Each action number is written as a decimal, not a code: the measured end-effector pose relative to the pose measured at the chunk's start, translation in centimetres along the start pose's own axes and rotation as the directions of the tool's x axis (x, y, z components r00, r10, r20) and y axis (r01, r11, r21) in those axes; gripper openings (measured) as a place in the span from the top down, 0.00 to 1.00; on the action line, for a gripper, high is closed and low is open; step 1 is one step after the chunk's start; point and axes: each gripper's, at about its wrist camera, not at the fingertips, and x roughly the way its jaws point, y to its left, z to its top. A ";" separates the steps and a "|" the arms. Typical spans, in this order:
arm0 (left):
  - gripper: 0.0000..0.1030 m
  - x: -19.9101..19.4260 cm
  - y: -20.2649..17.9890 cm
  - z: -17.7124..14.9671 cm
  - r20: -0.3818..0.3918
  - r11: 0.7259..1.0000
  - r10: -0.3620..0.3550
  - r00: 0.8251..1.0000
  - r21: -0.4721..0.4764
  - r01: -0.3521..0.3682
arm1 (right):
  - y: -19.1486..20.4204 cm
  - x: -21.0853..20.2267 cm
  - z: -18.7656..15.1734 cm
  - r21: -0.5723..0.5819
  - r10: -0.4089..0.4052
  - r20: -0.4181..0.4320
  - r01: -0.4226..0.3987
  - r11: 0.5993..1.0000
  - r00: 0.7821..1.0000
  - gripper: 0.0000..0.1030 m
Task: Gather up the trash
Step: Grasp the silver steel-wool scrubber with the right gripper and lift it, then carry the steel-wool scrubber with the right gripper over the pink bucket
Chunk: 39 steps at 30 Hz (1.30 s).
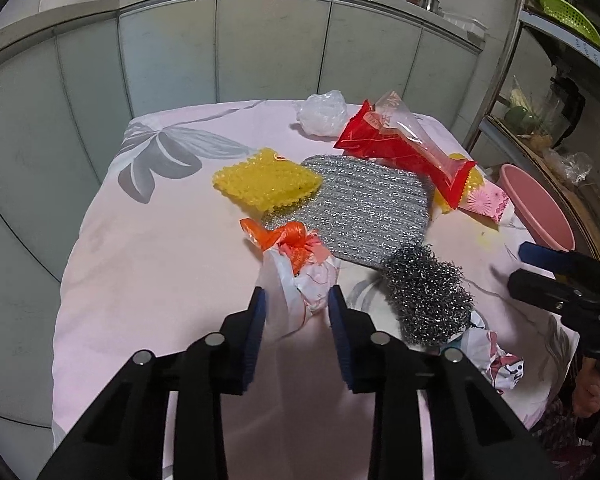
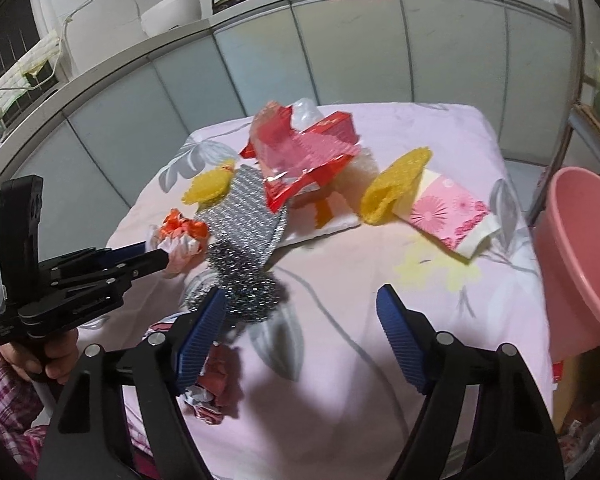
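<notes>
On the pink flowered cloth lies a crumpled white and orange plastic bag. My left gripper is open, its fingers on either side of the bag's near end; it shows in the right wrist view too, beside the bag. My right gripper is open and empty above the cloth, near a steel wool scourer. A red wrapper, a clear plastic bag and a crumpled printed paper also lie on the cloth.
A silver scrub cloth, yellow scrubbers and a pink printed packet lie mid-table. A pink basin stands off the right edge. Grey cabinet doors rise behind; a metal rack is at the right.
</notes>
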 end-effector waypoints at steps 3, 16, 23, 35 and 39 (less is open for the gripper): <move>0.76 -0.4 0.2 0.1 0.017 1.000 -0.013 1.000 -0.015 0.014 | 0.3 0.6 0.2 0.001 0.038 -0.020 -0.038 0.999 0.999 0.29; 0.77 -1.9 1.1 1.0 0.069 0.999 -0.042 0.997 -0.031 0.044 | 2.0 6.0 1.8 0.028 0.113 -0.198 -0.110 0.994 0.974 0.60; 0.77 -2.3 0.9 1.8 0.088 0.998 -0.053 0.995 -0.022 0.055 | 2.0 5.3 2.0 0.052 0.151 -0.190 -0.143 0.988 0.970 0.83; 0.77 -3.3 -1.7 4.1 0.129 0.996 -0.083 0.988 0.029 0.080 | -0.6 0.4 3.3 0.118 0.154 -0.028 -0.150 0.982 0.988 0.85; 0.77 -3.6 -3.4 4.9 0.143 0.993 -0.104 0.984 0.064 0.096 | -2.0 -1.2 3.7 0.141 0.131 0.017 -0.132 0.981 0.991 0.85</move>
